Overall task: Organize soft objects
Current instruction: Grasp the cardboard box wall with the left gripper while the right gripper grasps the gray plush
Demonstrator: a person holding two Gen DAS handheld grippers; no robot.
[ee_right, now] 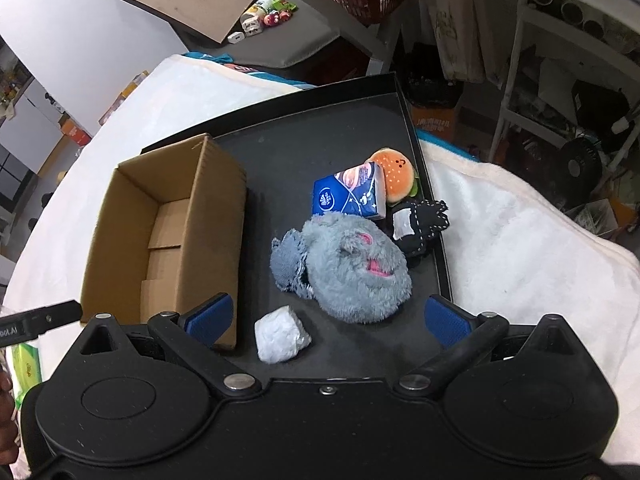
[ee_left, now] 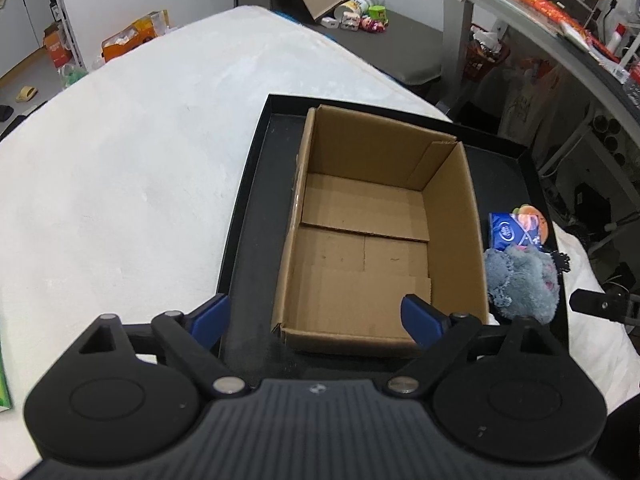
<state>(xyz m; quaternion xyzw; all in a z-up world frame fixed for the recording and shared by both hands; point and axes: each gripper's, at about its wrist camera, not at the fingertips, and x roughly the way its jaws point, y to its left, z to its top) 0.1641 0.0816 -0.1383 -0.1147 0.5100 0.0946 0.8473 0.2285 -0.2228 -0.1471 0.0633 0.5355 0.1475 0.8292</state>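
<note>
Two open grippers hover above a black tray (ee_right: 404, 120).
Left gripper (ee_left: 316, 316) wide over the empty cardboard box (ee_left: 380, 216); right gripper (ee_right: 328, 316) wide, grey plush toy (ee_right: 356, 268) at 12 o'clock, whose bulk might slip a shallow pinch.

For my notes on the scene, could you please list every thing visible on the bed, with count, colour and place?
Shallow tray: one, black, on white blanket.
Open cardboard box: one, brown, empty, left in tray.
Fluffy plush toy: one, grey-blue, right of box.
Tissue pack: one, blue, behind plush.
Burger plush: one, orange, far right.
Stitched fabric toy: one, black.
Crumpled wad: one, white, near edge.
Left gripper: open, over box.
Right gripper: open, over plush.
</note>
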